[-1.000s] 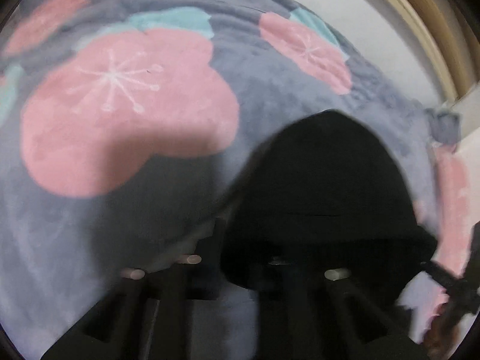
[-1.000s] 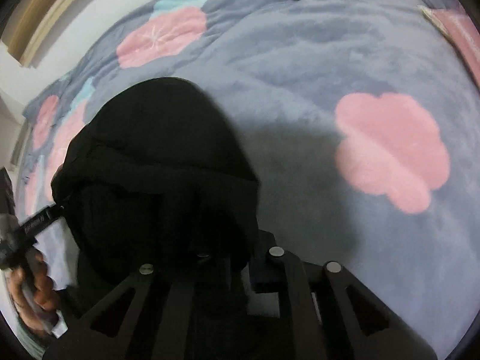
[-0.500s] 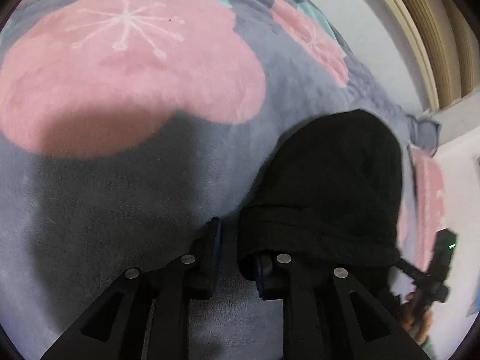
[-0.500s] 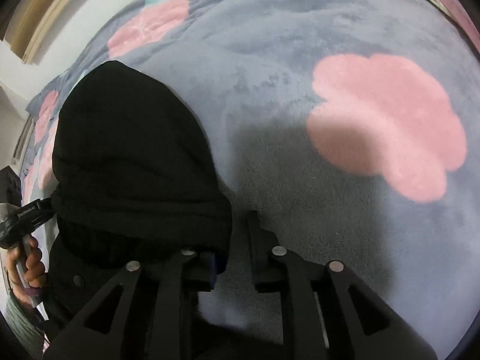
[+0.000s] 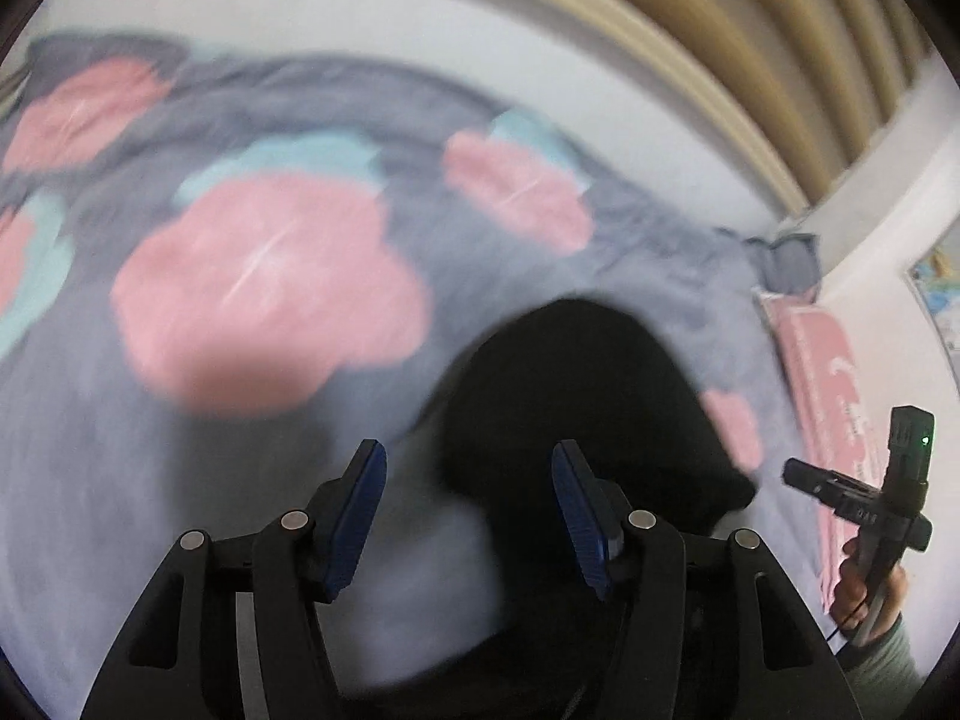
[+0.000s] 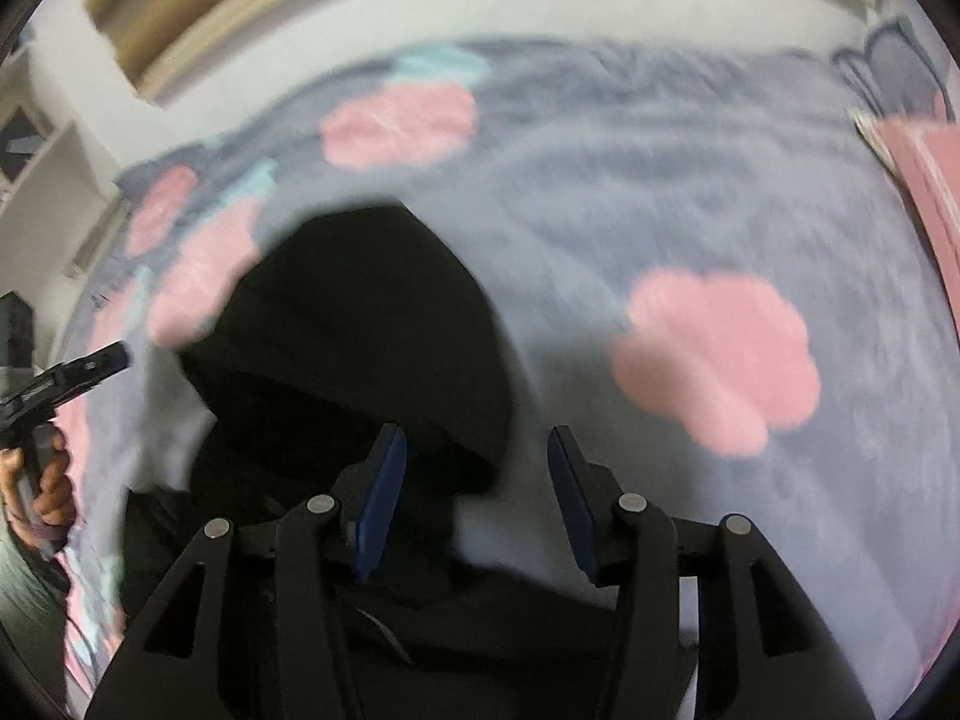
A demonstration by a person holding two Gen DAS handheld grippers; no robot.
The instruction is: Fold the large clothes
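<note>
Bedding fills both views: a grey fleece blanket [image 5: 492, 312] printed with pink and teal blossoms, spread flat beneath everything. On it lies the black hooded garment [image 6: 360, 336], its hood rounded and pointing away from the person, the body trailing back under the cameras (how far it is already folded cannot be told, since the lower part is out of view). A pink pillow [image 5: 822, 372] sits at the blanket's far edge.

The left gripper [image 5: 468, 504] has its blue pads standing apart and its jaws are opening; the hood's edge lies below and between them, but nothing is pinched. The right gripper [image 6: 474, 498] is the same, jaws opening over the hood's opposite side, pads clear of the cloth.

The garment looks thick, soft and limp, likely a heavy knit that sags and drags on the plush fleece rather than sliding. A firm pinch on a seam, the hood's rim or a shoulder edge should hold best; loose single layers would probably slip or bunch.
</note>
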